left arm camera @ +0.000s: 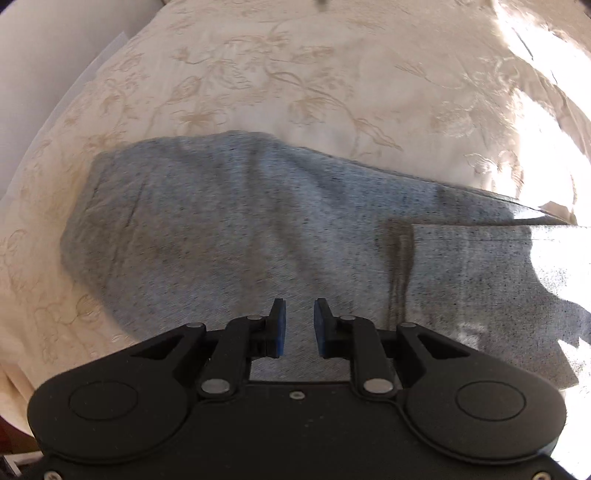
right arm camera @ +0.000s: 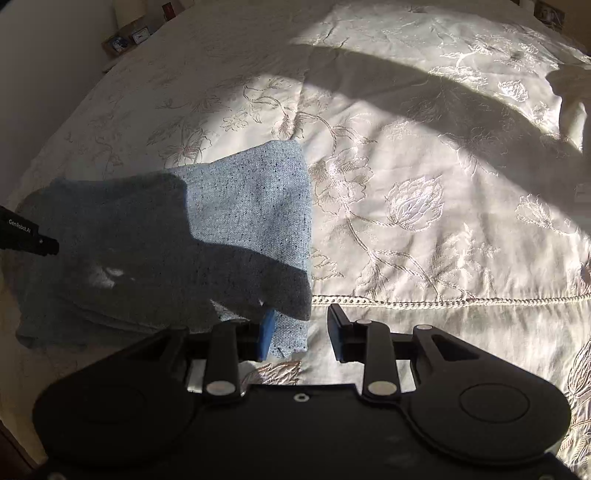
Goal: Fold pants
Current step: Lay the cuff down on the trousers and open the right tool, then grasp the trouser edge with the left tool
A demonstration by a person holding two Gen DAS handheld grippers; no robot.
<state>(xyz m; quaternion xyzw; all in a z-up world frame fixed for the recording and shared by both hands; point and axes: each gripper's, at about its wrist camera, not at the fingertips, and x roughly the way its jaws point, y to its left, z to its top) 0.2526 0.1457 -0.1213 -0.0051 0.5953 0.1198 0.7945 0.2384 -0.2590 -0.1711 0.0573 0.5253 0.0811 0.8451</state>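
Grey-blue speckled pants (left arm camera: 229, 229) lie folded in layers on a cream embroidered bedspread (left arm camera: 295, 74). A folded layer's edge runs down at the right of the left wrist view. My left gripper (left arm camera: 300, 314) is open and empty, hovering just above the middle of the pants. In the right wrist view the pants (right arm camera: 236, 206) lie at the left, partly in shadow. My right gripper (right arm camera: 301, 325) is open and empty at the pants' near right corner, its left finger (right arm camera: 266, 332) at the cloth edge. The left gripper's tip (right arm camera: 33, 240) shows at the far left.
The bedspread (right arm camera: 424, 184) stretches wide to the right, lit by strong sunlight with arm shadows across it. A lace seam (right arm camera: 443, 301) crosses it. A bedside shelf with small items (right arm camera: 129, 35) stands at the back left. A pale wall (left arm camera: 44, 55) borders the bed.
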